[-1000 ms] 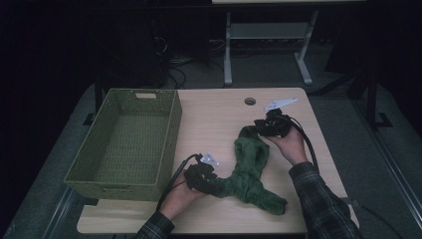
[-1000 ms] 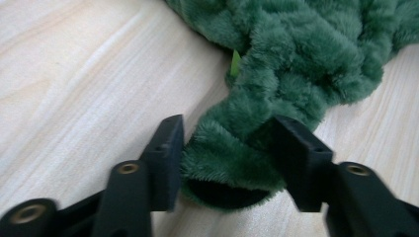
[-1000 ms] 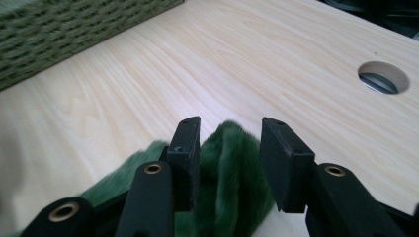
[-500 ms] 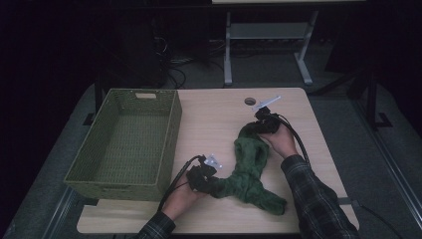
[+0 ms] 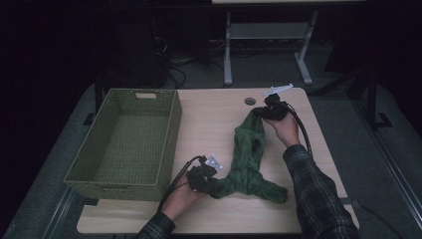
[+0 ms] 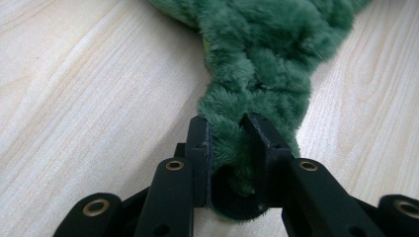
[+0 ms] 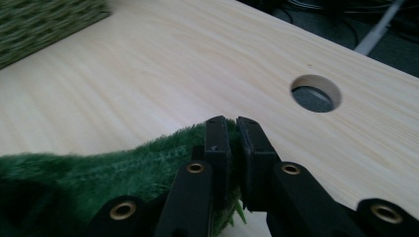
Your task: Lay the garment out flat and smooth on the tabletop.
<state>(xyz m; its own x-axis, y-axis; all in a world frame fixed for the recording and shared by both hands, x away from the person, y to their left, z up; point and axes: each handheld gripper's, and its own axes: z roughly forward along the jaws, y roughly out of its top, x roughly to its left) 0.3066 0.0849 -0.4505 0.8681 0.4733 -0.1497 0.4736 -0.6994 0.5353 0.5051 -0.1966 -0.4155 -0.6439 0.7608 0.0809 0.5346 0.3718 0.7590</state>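
Observation:
A fuzzy green garment (image 5: 249,149) lies stretched across the wooden table (image 5: 209,119). My left gripper (image 5: 213,185) sits at its near left end, shut on a fold of the green pile (image 6: 262,59); its jaws have just been closing on that fold. In the left gripper view, cloth fills the gap between the left gripper's (image 6: 230,123) jaws. My right gripper (image 5: 261,112) holds the far end, near the table's back edge. Its jaws have just been closing, and in the right gripper view the right gripper (image 7: 232,123) pinches the edge of the garment (image 7: 99,173).
A green woven basket (image 5: 171,134) stands on the left half of the table, its corner (image 7: 39,19) showing in the right gripper view. A round cable hole (image 5: 250,101) lies just beyond the right gripper. Bare wood separates basket and garment.
The right gripper has moved toward the far edge with the garment's end, pulling the cloth out longer. Both grippers' jaws have closed on the cloth. The left hand has stayed put.

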